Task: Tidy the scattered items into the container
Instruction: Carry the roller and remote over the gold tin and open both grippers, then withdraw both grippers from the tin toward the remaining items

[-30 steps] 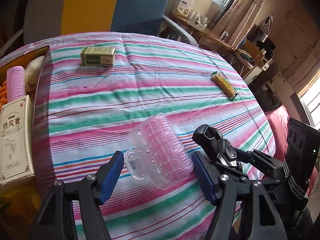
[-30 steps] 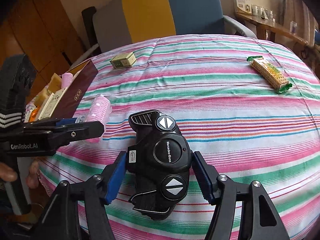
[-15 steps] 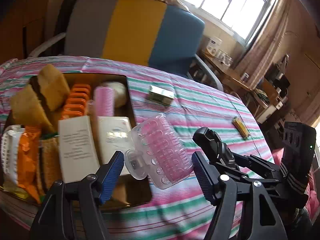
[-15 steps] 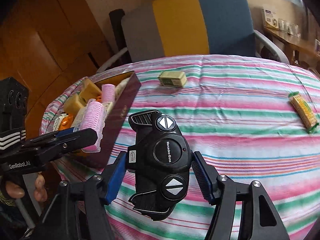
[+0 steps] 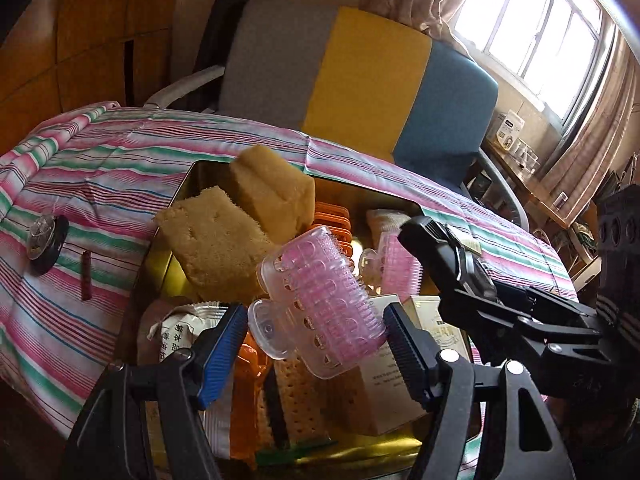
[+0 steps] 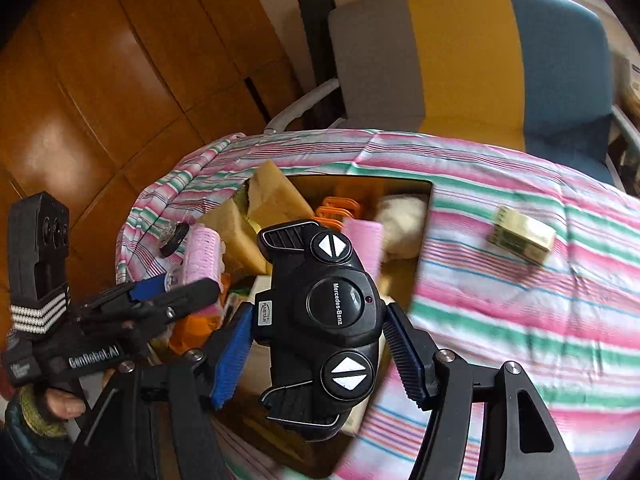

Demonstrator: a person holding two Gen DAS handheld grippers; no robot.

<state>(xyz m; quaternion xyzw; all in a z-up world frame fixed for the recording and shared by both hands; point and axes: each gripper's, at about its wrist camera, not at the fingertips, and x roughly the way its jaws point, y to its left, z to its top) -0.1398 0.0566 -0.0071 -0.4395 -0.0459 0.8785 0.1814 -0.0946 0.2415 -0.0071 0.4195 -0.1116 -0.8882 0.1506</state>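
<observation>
Gripping, left: left gripper (image 5: 316,336) closed on a pink hair roller (image 5: 320,300), pads pressed to its clear clip end and its far end, held above the box (image 5: 188,184).
Gripping, right: right gripper (image 6: 320,340) clamped on a black remote control (image 6: 324,320), blue pad on one side, dark pad on the other, hanging over the near part of the box.
Box: open, gold inside, dark red outside, resting on the striped cloth (image 6: 520,320) at the table's left end.
Crowding the box: two tan sponges (image 5: 224,240) leaning up at the far end, an orange comb (image 5: 332,220), a second pink roller (image 5: 396,264), a white fluffy lump (image 6: 400,220), white cartons (image 5: 400,384), a snack packet (image 5: 180,332), a biscuit pack (image 5: 296,400); little bare floor showing.
In the way: sponges rising above the rim just behind the held roller; right tool's arm crossing the box's right side in the left wrist view.
Loose on cloth: one small green-and-yellow carton (image 6: 524,236) right of the box, apart from it; one black disc with a clear cap (image 5: 42,240) and one thin red stick (image 5: 85,276) left of it.
Behind: one chair (image 5: 360,88) in grey, yellow and blue at the table's far edge.
Count: two rollers, two sponges, one remote, one loose carton.
Hand: fingers (image 6: 60,404) visible under the left tool.
</observation>
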